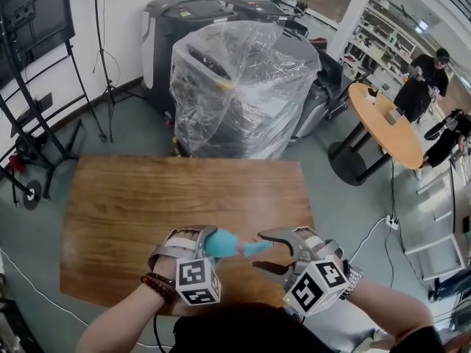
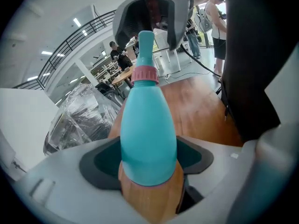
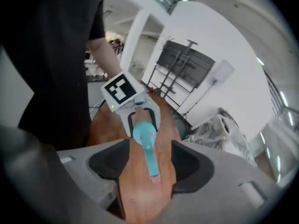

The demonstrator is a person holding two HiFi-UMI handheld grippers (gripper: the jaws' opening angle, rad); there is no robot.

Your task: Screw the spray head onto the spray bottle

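A teal spray bottle (image 1: 223, 243) lies level above the wooden table (image 1: 147, 197), and my left gripper (image 1: 208, 243) is shut on its body. In the left gripper view the bottle (image 2: 148, 134) fills the space between the pads, with a pink collar (image 2: 145, 73) and the slim teal spray head (image 2: 146, 43) pointing away. My right gripper (image 1: 259, 251) faces it from the right. Its jaws stand open around the tip of the spray head (image 3: 149, 157), with a gap on each side.
Behind the table stands a plastic-wrapped load (image 1: 239, 87) with dark bins behind it. A round wooden table (image 1: 386, 120) and people are at the far right. A black stand (image 1: 37, 123) is at the left. Both grippers hover near the table's front edge.
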